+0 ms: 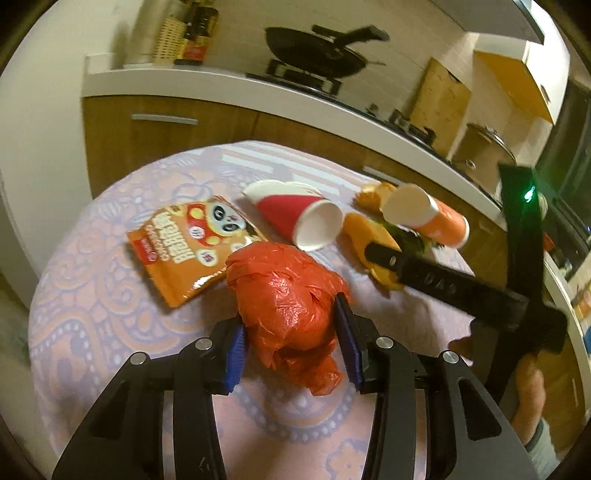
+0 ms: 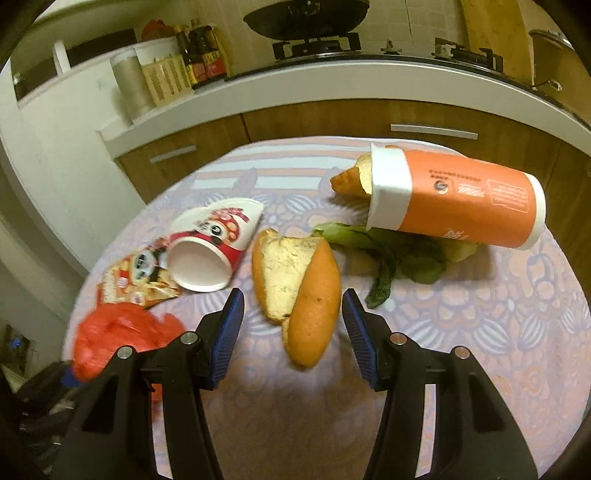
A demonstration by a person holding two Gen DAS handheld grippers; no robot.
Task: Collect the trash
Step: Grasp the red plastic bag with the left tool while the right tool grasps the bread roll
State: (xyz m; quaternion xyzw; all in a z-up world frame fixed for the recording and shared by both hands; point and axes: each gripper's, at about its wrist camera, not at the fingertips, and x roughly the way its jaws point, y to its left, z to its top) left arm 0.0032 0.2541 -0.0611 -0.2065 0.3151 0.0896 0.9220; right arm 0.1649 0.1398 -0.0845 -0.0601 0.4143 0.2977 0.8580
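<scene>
left tongs [image 1: 291, 332] narrowed onto red plastic bag [image 1: 288, 295], nearest. right tongs [image 2: 293, 325] wide astride bread piece [image 2: 299, 291]. beyond, at 11 o'clock: panda snack packet [image 1: 188, 247], red cup [image 2: 210, 247]; at 1 o'clock: orange cup [image 2: 458, 199], writing illegible. nothing collected; surface [image 2: 480, 332] held all.

Patterned cloth [image 2: 480, 332] covers the surface. Behind: wooden cabinets [image 2: 314, 118], white worktop [image 2: 369, 79], black wok [image 2: 306, 14] on hob, sauce bottles [image 2: 201, 55], steel pot [image 1: 484, 147].
</scene>
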